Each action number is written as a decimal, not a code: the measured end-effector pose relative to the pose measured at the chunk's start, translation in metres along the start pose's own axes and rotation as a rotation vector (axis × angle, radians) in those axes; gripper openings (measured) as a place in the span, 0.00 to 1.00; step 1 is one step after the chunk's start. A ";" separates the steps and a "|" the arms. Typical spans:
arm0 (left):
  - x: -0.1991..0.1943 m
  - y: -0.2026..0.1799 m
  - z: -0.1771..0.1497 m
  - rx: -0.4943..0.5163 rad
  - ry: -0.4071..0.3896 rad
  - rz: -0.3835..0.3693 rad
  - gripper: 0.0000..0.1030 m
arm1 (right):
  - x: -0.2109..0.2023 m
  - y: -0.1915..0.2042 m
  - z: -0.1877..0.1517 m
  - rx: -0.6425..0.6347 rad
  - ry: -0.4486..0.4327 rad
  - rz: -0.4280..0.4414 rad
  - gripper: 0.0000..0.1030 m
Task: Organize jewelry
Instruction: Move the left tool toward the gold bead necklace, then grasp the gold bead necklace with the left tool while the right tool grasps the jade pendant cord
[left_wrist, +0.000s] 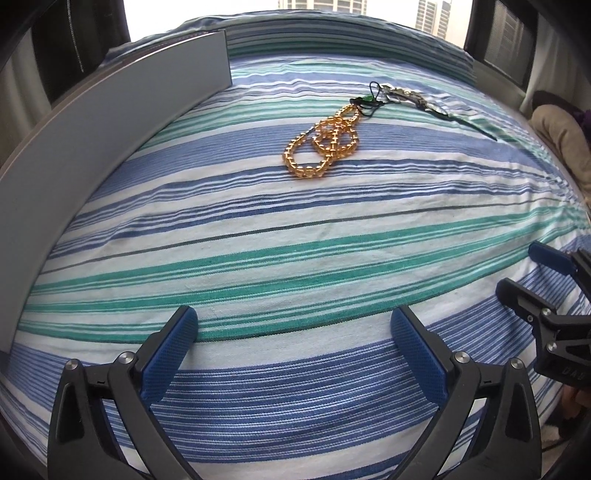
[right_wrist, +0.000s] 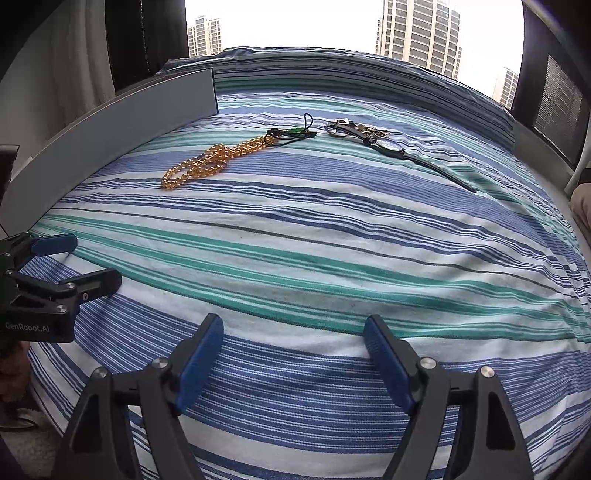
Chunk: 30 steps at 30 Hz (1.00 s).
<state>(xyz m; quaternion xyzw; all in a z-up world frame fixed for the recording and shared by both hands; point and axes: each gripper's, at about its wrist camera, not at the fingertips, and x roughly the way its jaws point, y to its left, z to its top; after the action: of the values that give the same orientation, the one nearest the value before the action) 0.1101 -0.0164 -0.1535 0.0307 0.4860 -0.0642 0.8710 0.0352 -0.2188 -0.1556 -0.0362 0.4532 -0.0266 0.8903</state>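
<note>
An amber bead necklace lies coiled on the striped bedsheet, far ahead; it also shows in the right wrist view. A green pendant on black cord lies at its far end. A dark-strapped watch and a silvery trinket cluster lie to the right, also seen in the left wrist view. My left gripper is open and empty near the bed's front. My right gripper is open and empty beside it; each shows in the other's view.
A grey board stands along the bed's left edge, also in the right wrist view. A window with high-rise buildings is beyond the bed. A beige cushion lies off the right edge.
</note>
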 end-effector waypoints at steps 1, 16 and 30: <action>0.000 0.000 0.000 0.000 0.001 0.000 0.99 | 0.000 0.000 0.000 0.000 0.003 0.000 0.79; 0.003 0.002 0.008 0.019 0.063 -0.015 0.99 | 0.004 -0.002 0.004 0.004 0.035 -0.005 0.79; 0.049 -0.010 0.148 0.184 0.093 -0.140 0.98 | -0.011 -0.032 0.031 0.133 0.116 0.088 0.78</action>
<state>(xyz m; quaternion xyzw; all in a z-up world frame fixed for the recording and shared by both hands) 0.2584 -0.0479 -0.1175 0.0793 0.5189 -0.1678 0.8345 0.0535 -0.2486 -0.1259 0.0443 0.5024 -0.0196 0.8633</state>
